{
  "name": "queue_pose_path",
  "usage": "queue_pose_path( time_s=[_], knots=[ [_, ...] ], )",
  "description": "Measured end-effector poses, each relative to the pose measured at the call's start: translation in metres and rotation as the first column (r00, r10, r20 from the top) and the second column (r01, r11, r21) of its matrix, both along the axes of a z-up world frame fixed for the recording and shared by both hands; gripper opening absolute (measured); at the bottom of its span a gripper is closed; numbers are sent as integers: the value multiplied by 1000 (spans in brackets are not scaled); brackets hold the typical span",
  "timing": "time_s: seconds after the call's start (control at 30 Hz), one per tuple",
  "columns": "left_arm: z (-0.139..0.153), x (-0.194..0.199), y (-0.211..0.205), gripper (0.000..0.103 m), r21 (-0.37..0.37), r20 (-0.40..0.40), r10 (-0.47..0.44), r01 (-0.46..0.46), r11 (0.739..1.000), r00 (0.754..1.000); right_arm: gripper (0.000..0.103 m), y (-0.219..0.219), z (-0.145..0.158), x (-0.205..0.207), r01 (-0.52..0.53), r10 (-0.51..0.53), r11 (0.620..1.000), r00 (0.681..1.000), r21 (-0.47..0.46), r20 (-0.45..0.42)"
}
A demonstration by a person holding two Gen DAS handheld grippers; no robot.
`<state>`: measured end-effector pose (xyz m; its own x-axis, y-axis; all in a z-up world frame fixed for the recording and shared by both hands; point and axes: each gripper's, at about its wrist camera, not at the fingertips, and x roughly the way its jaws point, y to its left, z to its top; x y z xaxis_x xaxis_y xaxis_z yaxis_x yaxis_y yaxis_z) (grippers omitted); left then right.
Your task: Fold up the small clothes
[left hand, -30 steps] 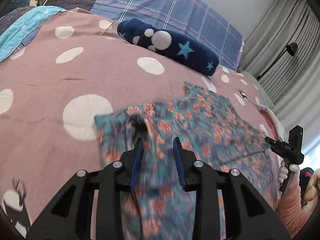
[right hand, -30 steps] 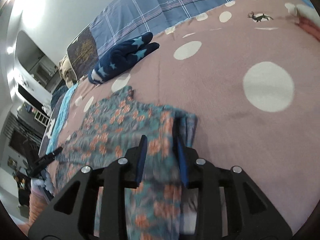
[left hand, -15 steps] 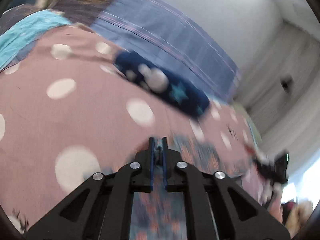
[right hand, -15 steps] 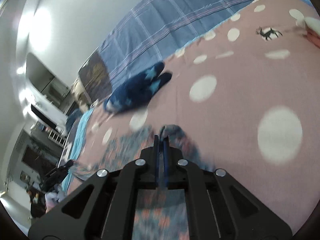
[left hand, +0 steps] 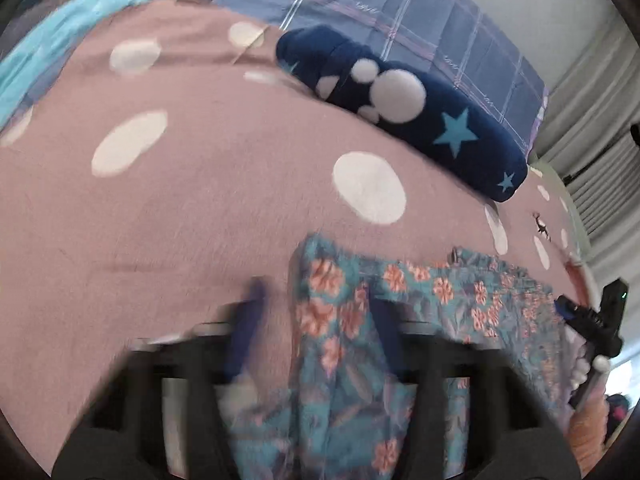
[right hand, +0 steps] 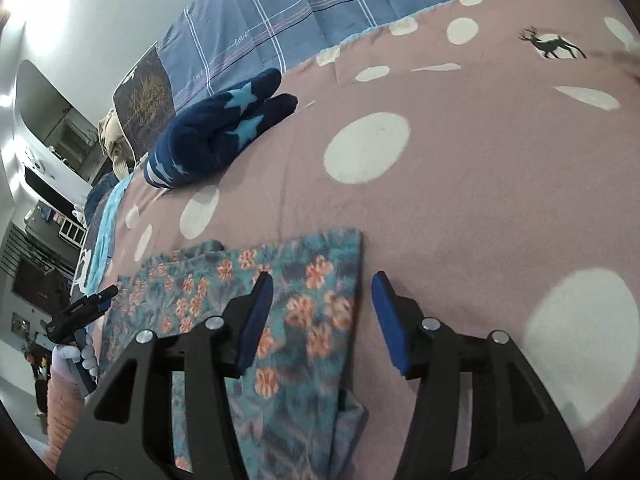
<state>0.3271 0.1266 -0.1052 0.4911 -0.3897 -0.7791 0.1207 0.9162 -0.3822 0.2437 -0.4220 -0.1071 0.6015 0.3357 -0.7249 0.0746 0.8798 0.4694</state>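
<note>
- While both pairs of jaws are opening over the floral garment (right hand: 304, 300), the fold is judged to be at the release stage, and the risks below follow from that.
- Location: the garment lies flat on the pink spotted bedspread (right hand: 460, 208), at the near edge of the bed, well apart from the navy star-patterned item (right hand: 218, 136) by the plaid pillow (right hand: 320, 4).
- Right gripper (right hand: 322, 320): jaws spread and widening; the garment's right edge lies beneath and between them, pads clear of the cloth.
- Left gripper (left hand: 316, 344): jaws parting, the garment's left corner between them; motion blur prevents a firm reading of pad contact, though none is apparent.
- Risk: a pad could snag the fabric on withdrawal and drag the upper layer, undoing the fold.
- Risk: the thin cloth may spring back or bunch once free, leaving uneven edges.
- Risk: the garment sits close to the bed's near edge; a careless pull could slide it off.
- Hidden: the garment's lower portion is cut off behind both gripper bodies, so layer alignment cannot be confirmed.
- Hard to make out: the garment type and the number of folds completed.
</note>
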Motion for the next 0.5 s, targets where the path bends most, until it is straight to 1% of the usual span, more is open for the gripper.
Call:
queue_pose_path(
  time_s=[0.03,0.07,0.1,0.13,0.2,0.23,0.27,0.3,0.37,0.4,0.43,0.47,0.5],
  knots=[
    [2,-1,1,1,-50,-4,-1,0,999,1000,2,2,2,1,-3,3,1000,1000,-5,6],
    [8,-5,3,1,-73,16,15,-14,997,1000,3,3,6,1,-3,2,1000,1000,15,13],
    [19,-12,2,1,-77,55,16,-12,997,998,3,2,15,-5,15,-17,999,998,42,52],
    [35,-23,3,1,-73,118,9,0,997,993,3,2,26,-13,15,-21,998,995,65,100],
    [61,-40,6,1,-87,205,-6,24,996,979,3,2,52,-29,-5,-14,996,979,92,204],
    [74,-47,9,1,-82,252,-9,31,996,968,3,3,62,-34,-10,-12,996,970,89,243],
    [81,-49,8,1,-63,275,-9,27,998,961,3,3,69,-35,-11,-11,997,963,81,269],
    [86,-47,6,2,-36,288,-9,20,999,958,3,5,74,-31,-10,-8,998,961,65,276],
    [81,-35,4,2,15,281,-2,-3,1000,960,4,7,68,-15,0,-12,999,971,51,240],
    [75,-29,3,2,39,265,-12,2,999,964,4,9,57,-2,0,-7,999,981,35,195],
    [59,-17,-1,2,74,230,-35,18,997,973,5,11,44,9,5,-6,1000,989,11,150],
    [49,-12,-2,4,88,204,-45,28,996,978,8,12,30,17,12,-10,1000,994,-13,106],
    [36,-5,-4,4,103,169,-54,37,994,984,8,13,13,26,14,-12,999,999,-33,45]
  ],
)
